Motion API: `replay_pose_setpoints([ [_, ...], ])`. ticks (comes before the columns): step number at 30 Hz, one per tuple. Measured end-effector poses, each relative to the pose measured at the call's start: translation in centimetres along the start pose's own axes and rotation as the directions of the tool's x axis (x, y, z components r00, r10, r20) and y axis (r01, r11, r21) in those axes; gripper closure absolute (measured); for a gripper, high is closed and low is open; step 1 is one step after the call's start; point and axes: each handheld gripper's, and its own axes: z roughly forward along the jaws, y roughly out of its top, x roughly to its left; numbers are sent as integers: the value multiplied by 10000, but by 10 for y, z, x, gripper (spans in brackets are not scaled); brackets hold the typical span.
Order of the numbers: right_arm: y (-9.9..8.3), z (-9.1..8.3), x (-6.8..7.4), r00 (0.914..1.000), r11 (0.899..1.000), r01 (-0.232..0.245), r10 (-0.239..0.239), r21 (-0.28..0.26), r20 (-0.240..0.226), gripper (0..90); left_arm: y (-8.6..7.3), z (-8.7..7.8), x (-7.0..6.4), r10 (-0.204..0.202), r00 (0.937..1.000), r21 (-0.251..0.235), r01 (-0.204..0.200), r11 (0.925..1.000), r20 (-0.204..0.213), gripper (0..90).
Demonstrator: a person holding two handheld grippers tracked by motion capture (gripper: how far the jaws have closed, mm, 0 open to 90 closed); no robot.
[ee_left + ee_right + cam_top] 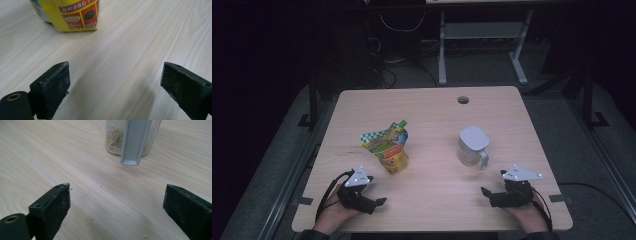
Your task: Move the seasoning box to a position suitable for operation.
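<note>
A yellow-green food pouch [388, 146] with a spout stands left of centre on the wooden table [432, 110]; its yellow base [75, 15] is close ahead in the left gripper view. A clear jug [472, 146] with a grey lid and handle stands right of centre; its handle [136, 141] points toward me in the right gripper view. My left gripper [374, 202] rests near the front edge, just below the pouch, open and empty [115, 87]. My right gripper [492, 192] rests near the front right, below the jug, open and empty [116, 208].
A round cable hole [463, 100] sits near the table's far edge. Beyond it stand a grey desk frame [482, 35] and cables on the dark floor. Crumbs lie scattered on the wood in front of the jug [90, 191].
</note>
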Motion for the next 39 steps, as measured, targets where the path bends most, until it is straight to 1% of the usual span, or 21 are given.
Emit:
replay_pose_setpoints([
  [3, -1, 0, -1, 10000, 10000, 3, -3, -31, -7, 72, 1, 0, 0, -118, 9999, -158, 118, 9998, 29, 86],
  [5, -1, -1, -1, 10000, 10000, -30, 30, -41, 7, 72, 1, 0, 0, -192, 9998, -134, 193, 9997, 66, 86],
  [6, -1, -1, -1, 10000, 10000, -64, 64, -70, 6, 74, 1, 0, 2, -135, 9999, -60, 135, 9999, 83, 86],
  [7, -1, -2, -3, 10000, 9998, -37, 38, -185, 37, 76, 1, 1, 2, -321, 9994, -117, 322, 9994, 112, 86],
  [8, -1, -2, -3, 10000, 9998, -37, 38, -185, 37, 76, 1, 1, 3, -318, 9994, -137, 320, 9994, 120, 86],
  [11, 0, -4, -3, 10000, 9995, -63, 64, -313, 15, 119, 1, -1, 4, -413, 9991, -214, 415, 9989, 105, 86],
  [14, 0, -6, -5, 9998, 9989, -201, 203, -420, 35, 133, 1, -3, 5, -469, 9989, -334, 471, 9983, 80, 86],
  [15, 1, -7, -6, 9992, 9978, -401, 403, -519, 32, 137, 1, -4, 5, -541, 9985, -364, 543, 9979, 81, 86],
  [17, 2, -8, -7, 9992, 9975, -401, 405, -575, 62, 139, 0, -4, 6, -497, 9987, -348, 498, 9982, 59, 86],
  [19, 2, -8, -7, 9991, 9974, -409, 414, -595, 66, 140, 0, -4, 6, -619, 9980, -398, 622, 9973, 81, 87],
  [21, 4, -8, -8, 9984, 9967, -532, 542, -614, 139, 141, 0, -4, 6, -606, 9981, -409, 609, 9973, 86, 86],
  [22, 5, -8, -9, 9987, 9968, -472, 483, -640, 147, 141, 0, -3, 6, -581, 9983, -396, 584, 9975, 83, 86],
  [23, 6, -8, -9, 9985, 9963, -513, 525, -688, 160, 141, 0, -4, 7, -417, 9991, -310, 419, 9986, 70, 86],
  [25, 9, -8, -10, 9981, 9951, -599, 610, -784, 121, 141, 0, -3, 6, -465, 9989, -321, 467, 9984, 60, 86],
  [26, 9, -8, -10, 9981, 9951, -599, 610, -784, 121, 141, 0, -4, 7, -361, 9993, -273, 362, 9990, 62, 86],
  [28, 12, -7, -11, 9984, 9946, -525, 544, -890, 183, 142, -1, -5, 6, -333, 9994, -268, 335, 9991, 69, 86],
  [29, 13, -7, -11, 9984, 9944, -496, 518, -936, 212, 142, -1, -5, 6, -445, 9990, -364, 447, 9983, 61, 86],
  [30, 14, -6, -11, 9987, 9943, -440, 463, -968, 211, 142, -1, -5, 6, -438, 9990, -357, 441, 9984, 82, 86],
  [35, 20, -1, -10, 9985, 9921, -465, 496, -1164, 231, 142, 0, -7, 8, -270, 9996, -385, 273, 9989, 79, 86],
  [36, 20, -1, -10, 9985, 9921, -465, 496, -1164, 231, 142, 1, -6, 7, -345, 9994, -434, 348, 9985, 76, 86],
  [39, 22, 1, -11, 9987, 9914, -431, 463, -1237, 232, 142, 2, -6, 7, -269, 9996, -436, 273, 9987, 88, 86],
])
